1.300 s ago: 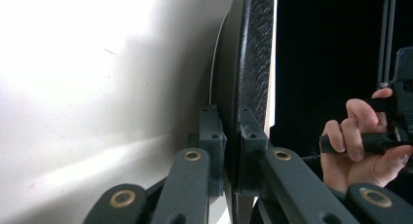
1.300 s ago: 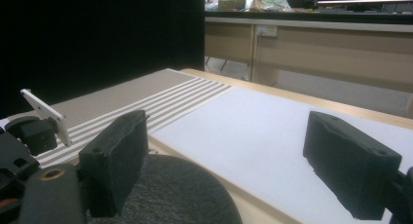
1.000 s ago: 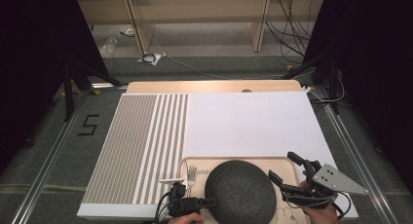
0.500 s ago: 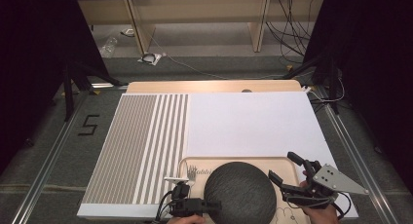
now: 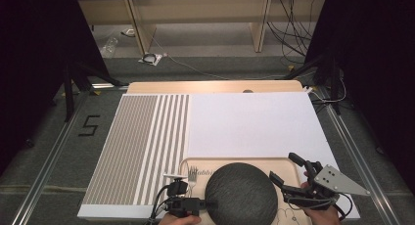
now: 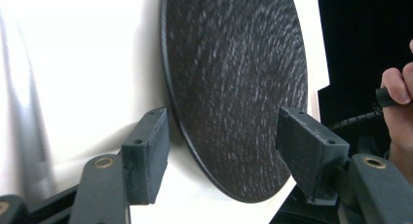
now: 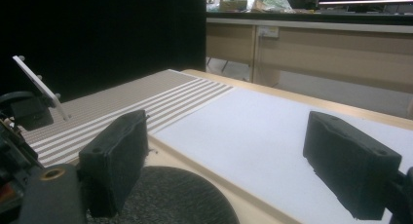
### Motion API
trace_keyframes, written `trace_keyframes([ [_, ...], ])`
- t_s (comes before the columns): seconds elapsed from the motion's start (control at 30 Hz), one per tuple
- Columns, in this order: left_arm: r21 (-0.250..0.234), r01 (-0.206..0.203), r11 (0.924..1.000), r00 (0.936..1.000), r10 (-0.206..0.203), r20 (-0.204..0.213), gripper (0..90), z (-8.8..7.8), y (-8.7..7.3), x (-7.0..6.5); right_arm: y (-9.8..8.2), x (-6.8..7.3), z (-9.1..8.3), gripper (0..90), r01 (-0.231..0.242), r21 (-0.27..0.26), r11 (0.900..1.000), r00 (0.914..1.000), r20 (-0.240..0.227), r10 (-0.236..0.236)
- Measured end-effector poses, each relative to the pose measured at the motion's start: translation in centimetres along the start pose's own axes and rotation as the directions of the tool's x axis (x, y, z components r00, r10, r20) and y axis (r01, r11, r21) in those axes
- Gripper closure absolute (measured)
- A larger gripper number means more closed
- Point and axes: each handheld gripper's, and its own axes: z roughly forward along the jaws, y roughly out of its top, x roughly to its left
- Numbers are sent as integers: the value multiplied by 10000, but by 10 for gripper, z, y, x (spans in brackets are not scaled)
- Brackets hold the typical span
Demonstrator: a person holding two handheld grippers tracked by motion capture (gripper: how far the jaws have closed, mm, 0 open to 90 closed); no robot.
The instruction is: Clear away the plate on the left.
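The plate (image 5: 240, 193) covers most of the tray (image 5: 288, 167) and hides part of the fork (image 5: 192, 175). The picture's bottom edge cuts off the plate's near rim and both hands. The print on the tray is too small to read.

We see a tabletop (image 5: 210, 86) carrying a white mat (image 5: 254, 124) beside a brown-and-white striped mat (image 5: 142, 146). A fork (image 5: 192, 175) lies on a pale wooden tray (image 5: 288, 166) near the striped mat. On the floor to the left, we note a tape mark "5" (image 5: 89, 125); cables (image 5: 288, 34) trail beyond.
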Motion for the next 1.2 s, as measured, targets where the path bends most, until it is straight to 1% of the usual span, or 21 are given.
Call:
trace_keyframes([
  [0.1, -297, -178, 9994, 9997, 174, -154, 357, -5, 3, 0, 0, 0, 0, 174, -22, -34, 10000, 10000, -4, 22],
  [0.17, -544, -509, 9972, 9983, 493, -312, 355, -9, 5, -1, 0, 0, 0, 174, -20, -20, 10000, 10000, -12, 20],
  [0.2, -698, -565, 9960, 9980, 544, -323, 353, -11, 7, -2, 0, 0, 0, 174, -3, -5, 10000, 10000, -8, 3],
  [0.27, -933, -867, 9919, 9956, 831, -425, 349, -16, 9, -4, 0, 0, 0, 174, -19, -19, 10000, 10000, -20, 19],
  [0.37, -1237, -1376, 9827, 9897, 1315, -567, 333, -24, 12, -7, 0, 0, 0, 174, -40, -28, 10000, 10000, -21, 40],
  [0.4, -1268, -1589, 9791, 9864, 1519, -636, 326, -26, 13, -9, 0, 0, 0, 174, -26, -20, 10000, 10000, -24, 26],
  [0.47, -1325, -2138, 9678, 9749, 2029, -912, 310, -29, 14, -12, 0, 0, 0, 174, -16, -34, 10000, 10000, -26, 16],
  [0.5, -1416, -2375, 9610, 9693, 2250, -990, 306, -31, 15, -13, 0, 0, 0, 174, -20, -7, 10000, 10000, -29, 20],
  [0.53, -1460, -2646, 9532, 9618, 2498, -1121, 301, -33, 15, -15, 0, 0, 0, 174, -23, 4, 10000, 10000, -31, 23],
  [0.57, -1486, -2831, 9475, 9561, 2667, -1214, 295, -34, 15, -16, 0, 0, 0, 174, -34, 6, 10000, 10000, -43, 34],
  [0.63, -1608, -3307, 9299, 9400, 3095, -1436, 289, -36, 16, -18, 0, 0, 0, 174, -37, 3, 10000, 10000, -45, 37],
  [0.7, -1715, -3662, 9146, 9262, 3405, -1618, 287, -39, 16, -20, 0, 0, 0, 174, -27, -30, 10000, 10000, -46, 27],
  [0.73, -1747, -3869, 9054, 9176, 3592, -1706, 287, -40, 16, -20, 0, 0, 0, 174, -28, -28, 10000, 10000, -44, 27],
  [0.8, -1895, -4211, 8870, 9036, 3922, -1722, 287, -42, 17, -21, 0, 0, 0, 174, -38, -27, 10000, 10000, -51, 38],
  [0.87, -2127, -4451, 8699, 8936, 4161, -1682, 285, -45, 17, -22, 0, 0, 0, 174, -39, -21, 10000, 10000, -52, 39],
  [0.9, -2233, -4588, 8600, 8873, 4301, -1664, 284, -46, 18, -22, 0, 0, 0, 174, -37, -22, 10000, 10000, -55, 37],
  [0.97, -2485, -4918, 8345, 8703, 4619, -1711, 284, -49, 18, -23, 0, 0, 0, 174, -43, -30, 10000, 10000, -50, 43],
  [1.07, -2871, -5068, 8129, 8620, 4816, -1581, 283, -54, 19, -23, 0, 0, 0, 174, -39, -27, 10000, 10000, -50, 39],
  [1.1, -2997, -5231, 7979, 8522, 4961, -1664, 283, -56, 19, -23, 0, 0, 0, 174, -41, -28, 10000, 10000, -51, 41],
  [1.17, -3172, -5493, 7730, 8352, 5196, -1800, 280, -59, 19, -23, 0, 0, 0, 174, -68, -19, 10000, 10000, -55, 68],
  [1.2, -3247, -5531, 7672, 8324, 5245, -1786, 277, -60, 19, -23, 0, 0, 0, 174, -66, -18, 10000, 10000, -53, 66],
])
